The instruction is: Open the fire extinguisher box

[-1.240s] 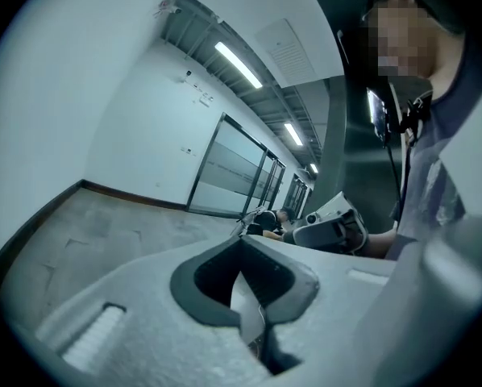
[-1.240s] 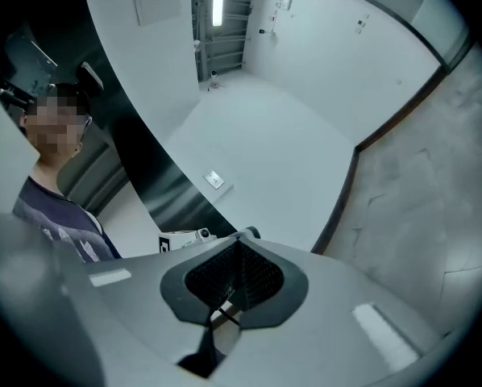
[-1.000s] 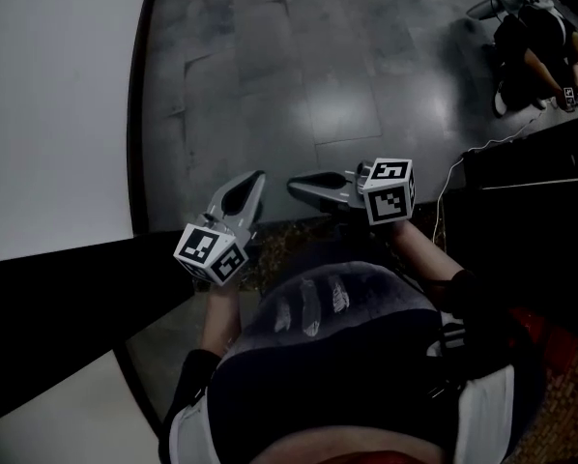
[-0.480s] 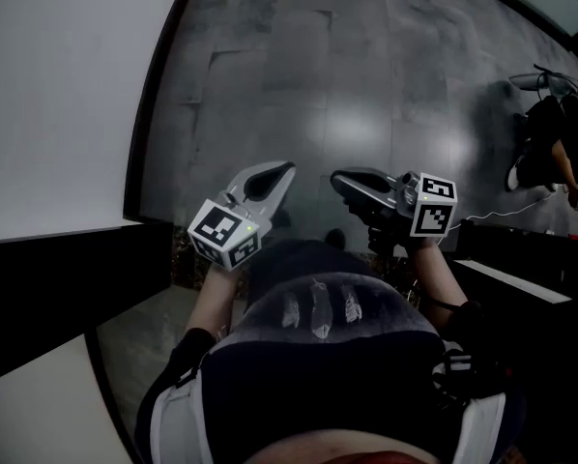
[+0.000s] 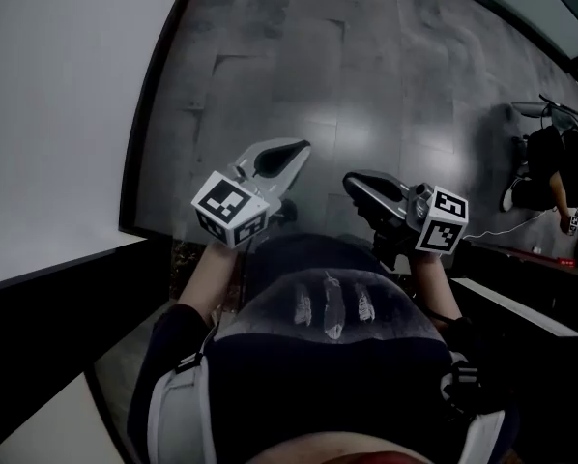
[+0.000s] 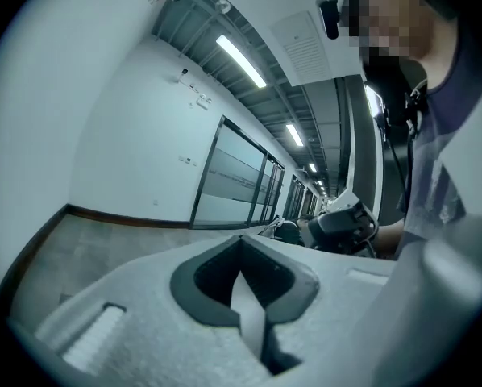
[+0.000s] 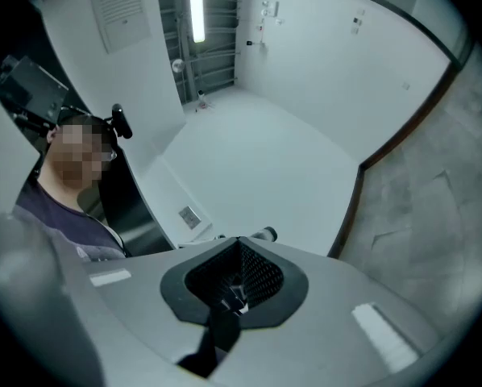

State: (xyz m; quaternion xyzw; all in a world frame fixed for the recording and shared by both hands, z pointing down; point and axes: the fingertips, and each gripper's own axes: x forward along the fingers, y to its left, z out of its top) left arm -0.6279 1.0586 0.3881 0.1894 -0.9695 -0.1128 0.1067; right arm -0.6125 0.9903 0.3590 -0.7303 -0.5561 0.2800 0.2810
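No fire extinguisher box shows in any view. In the head view my left gripper [image 5: 294, 149] is held out in front of the person's body, over the grey tiled floor [image 5: 347, 75]. Its jaws are shut with nothing between them. My right gripper [image 5: 353, 181] hangs beside it, a hand's width to the right, also shut and empty. The left gripper view looks along its closed jaws [image 6: 242, 240] down a long corridor, with the right gripper [image 6: 342, 220] at the side. The right gripper view shows its closed jaws [image 7: 239, 242] against a white wall.
A white wall [image 5: 57, 114] with a dark baseboard [image 5: 146, 143] runs along the left. A person [image 5: 550, 167] crouches at the far right by a white cable [image 5: 492, 225]. A dark low bench [image 5: 531, 293] stands at the right. Glass partitions [image 6: 233, 184] line the corridor.
Both grippers have moved forward together and sit higher in the head view. The wall's baseboard has swung and the crouching person has slid down the right edge. Both jaws stayed shut.
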